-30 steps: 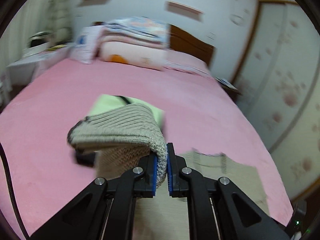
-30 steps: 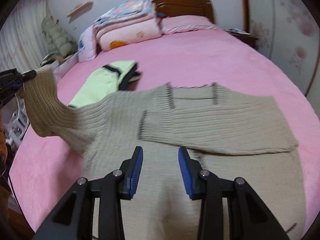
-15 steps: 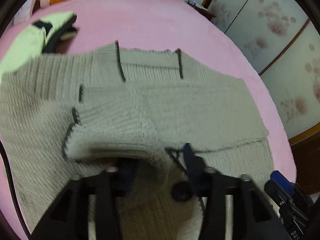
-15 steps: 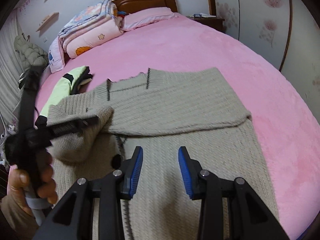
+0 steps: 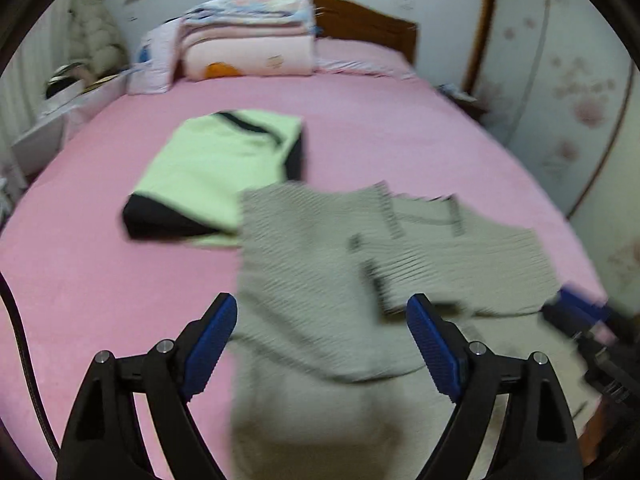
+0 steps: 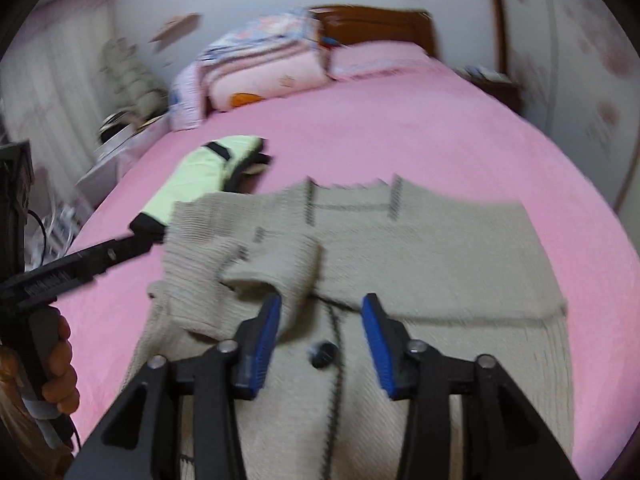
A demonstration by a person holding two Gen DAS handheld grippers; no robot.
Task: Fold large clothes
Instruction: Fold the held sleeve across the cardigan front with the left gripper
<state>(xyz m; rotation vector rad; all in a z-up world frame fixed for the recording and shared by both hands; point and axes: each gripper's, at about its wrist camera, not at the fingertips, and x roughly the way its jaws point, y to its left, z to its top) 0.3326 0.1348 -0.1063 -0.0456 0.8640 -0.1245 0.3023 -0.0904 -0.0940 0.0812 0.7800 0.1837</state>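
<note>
Beige knit cardigan (image 6: 420, 248): lying flat on the pink bed (image 6: 400, 136), both sleeves folded across its front. Left claw (image 5: 320, 344): opening wide, gripping nothing. Right claw (image 6: 320, 332): opening, empty, hovering above cardigan.

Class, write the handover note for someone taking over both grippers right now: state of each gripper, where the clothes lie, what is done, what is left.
Left gripper: jaws opening, nothing pinched; it hovers over the sweater.
Right gripper: jaws opening, empty, above the sweater's front by a dark button.
Beige knit sweater: flat on the pink bed, both sleeves laid across the chest.
Green garment: already folded, beside the sweater's shoulder.
Done: sleeves folded in.
Left: probably fold the body up from the hem, then set it aside.
</note>
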